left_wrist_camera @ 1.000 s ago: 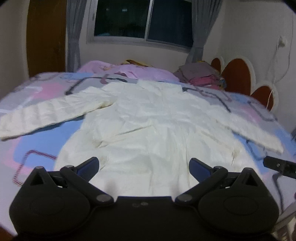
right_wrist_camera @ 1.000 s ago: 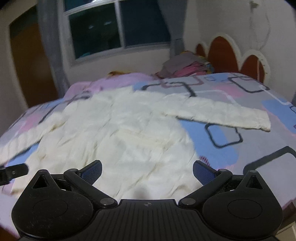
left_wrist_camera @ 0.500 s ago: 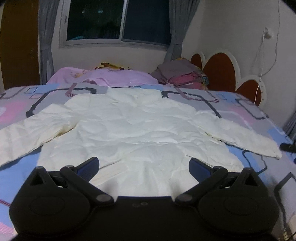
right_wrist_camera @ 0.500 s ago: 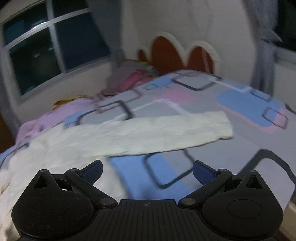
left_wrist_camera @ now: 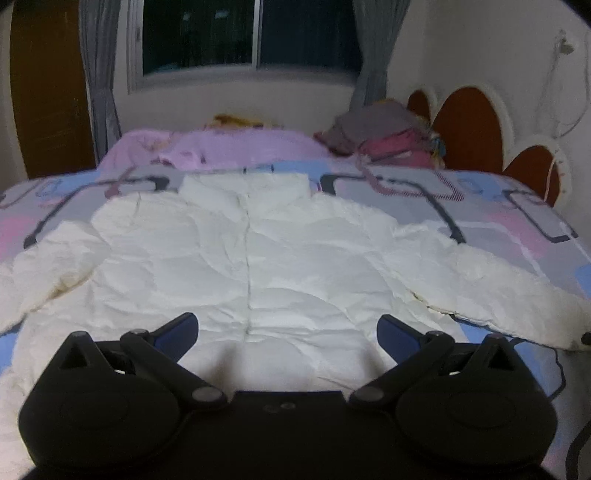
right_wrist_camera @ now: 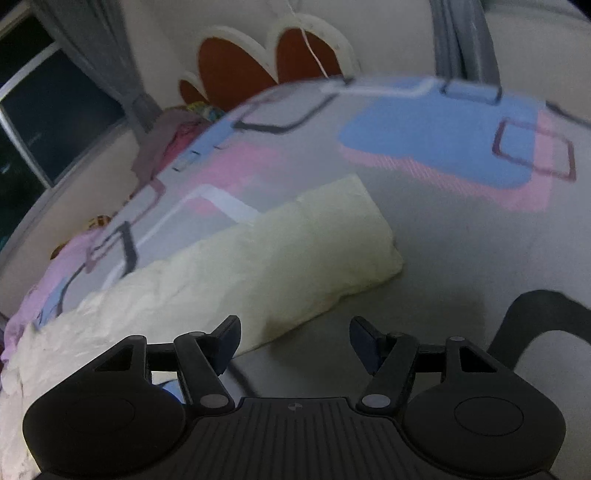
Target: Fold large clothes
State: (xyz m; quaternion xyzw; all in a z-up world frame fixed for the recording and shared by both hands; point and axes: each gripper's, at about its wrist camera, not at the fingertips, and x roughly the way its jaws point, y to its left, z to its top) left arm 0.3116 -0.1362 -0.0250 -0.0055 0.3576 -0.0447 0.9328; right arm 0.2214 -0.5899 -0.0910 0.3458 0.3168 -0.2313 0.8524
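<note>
A white quilted jacket point(left_wrist_camera: 258, 254) lies spread flat on the bed, collar toward the window, both sleeves stretched out sideways. My left gripper point(left_wrist_camera: 288, 328) hovers over its lower hem, jaws wide open with nothing between them. In the right wrist view the jacket's right sleeve point(right_wrist_camera: 258, 266) runs diagonally, its cuff end point(right_wrist_camera: 369, 236) just ahead. My right gripper point(right_wrist_camera: 293, 339) sits low over the sleeve's near edge beside the cuff, jaws closing; the pads do not press on the fabric.
The bed cover point(left_wrist_camera: 517, 229) has pink, blue and grey squares. A pink blanket point(left_wrist_camera: 229, 147) and a pile of folded clothes point(left_wrist_camera: 384, 136) lie at the far side by the scalloped headboard point(left_wrist_camera: 469, 122). A window point(left_wrist_camera: 251, 33) and curtains stand behind.
Both grippers swung right along the bed. The right one rolled and dropped toward the sleeve cuff, and its jaws narrowed. The left view now centres on the jacket's body.
</note>
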